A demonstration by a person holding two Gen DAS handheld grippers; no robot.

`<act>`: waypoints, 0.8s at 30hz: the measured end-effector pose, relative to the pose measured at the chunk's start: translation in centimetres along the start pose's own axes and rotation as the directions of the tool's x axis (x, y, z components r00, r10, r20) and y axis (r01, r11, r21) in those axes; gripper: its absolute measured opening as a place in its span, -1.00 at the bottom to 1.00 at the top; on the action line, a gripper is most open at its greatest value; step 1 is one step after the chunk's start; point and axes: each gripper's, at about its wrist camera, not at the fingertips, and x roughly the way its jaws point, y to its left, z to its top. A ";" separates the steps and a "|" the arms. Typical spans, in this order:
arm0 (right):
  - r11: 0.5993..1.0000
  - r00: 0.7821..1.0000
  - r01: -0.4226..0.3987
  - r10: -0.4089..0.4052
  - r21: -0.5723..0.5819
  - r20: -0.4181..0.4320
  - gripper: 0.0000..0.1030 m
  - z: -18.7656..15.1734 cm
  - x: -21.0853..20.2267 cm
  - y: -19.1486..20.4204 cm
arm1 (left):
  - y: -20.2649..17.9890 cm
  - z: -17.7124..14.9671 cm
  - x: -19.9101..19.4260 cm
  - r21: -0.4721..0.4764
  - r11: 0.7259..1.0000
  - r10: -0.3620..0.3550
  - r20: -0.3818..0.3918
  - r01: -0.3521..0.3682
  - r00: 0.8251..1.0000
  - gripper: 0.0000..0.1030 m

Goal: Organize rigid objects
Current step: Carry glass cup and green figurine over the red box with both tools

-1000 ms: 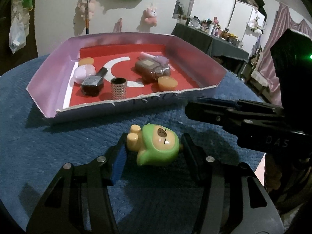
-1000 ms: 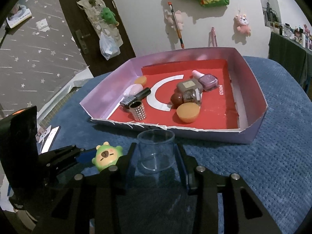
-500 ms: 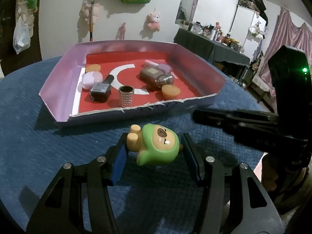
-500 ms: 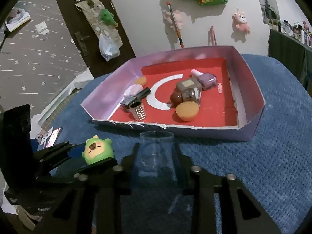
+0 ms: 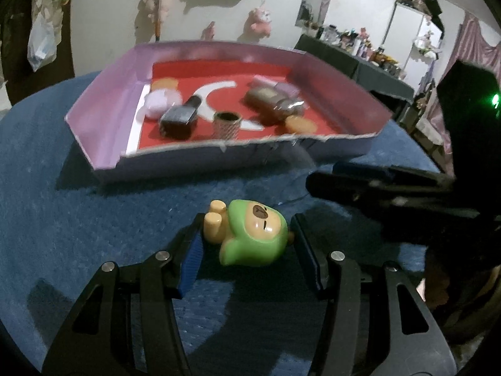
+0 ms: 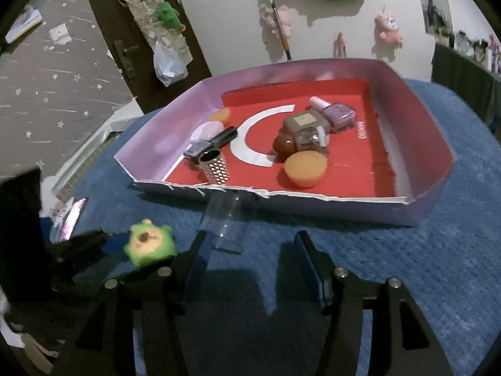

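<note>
Two grippers work below the tray's [image 6: 432, 200] near edge: left gripper [image 5: 247, 244] clamps the green toy [image 5: 253, 238], while right gripper [image 6: 250, 260], jaws just reopened, should re-center on the tipped clear cup [image 6: 225, 222] before closing.

Cup [image 6: 227, 219] before tray [image 6: 313, 202]

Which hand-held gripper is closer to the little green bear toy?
Left. The left hand-held gripper has the green bear toy between its fingers; the right hand-held gripper is beside it, by the clear cup.
</note>
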 end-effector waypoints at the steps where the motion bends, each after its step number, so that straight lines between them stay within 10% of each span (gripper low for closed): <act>1: 1.000 1.000 -0.018 0.018 0.010 -0.008 0.15 0.1 0.2 0.0 | 0.1 -0.1 0.1 0.000 1.000 -0.002 -0.002 0.002 1.000 0.03; 11: 0.988 0.989 -0.125 0.130 0.086 -0.063 0.11 1.2 3.0 0.7 | 0.0 -0.2 0.0 -0.003 1.000 -0.012 0.016 0.012 1.000 0.35; 20: 0.990 0.990 -0.118 0.123 0.071 -0.072 -0.04 1.2 3.0 1.3 | 0.3 -0.5 -0.4 -0.014 0.999 -0.035 0.026 0.035 0.999 0.01; 21: 0.991 0.990 -0.115 0.120 0.068 -0.069 -0.38 1.1 2.8 1.2 | 0.4 -0.5 -0.5 -0.016 0.999 -0.038 0.026 0.039 0.999 0.01; 24: 0.991 0.991 -0.121 0.123 0.052 -0.057 -0.40 1.0 1.9 1.4 | 0.3 -0.5 -0.6 -0.010 0.999 -0.037 0.026 0.038 0.999 0.01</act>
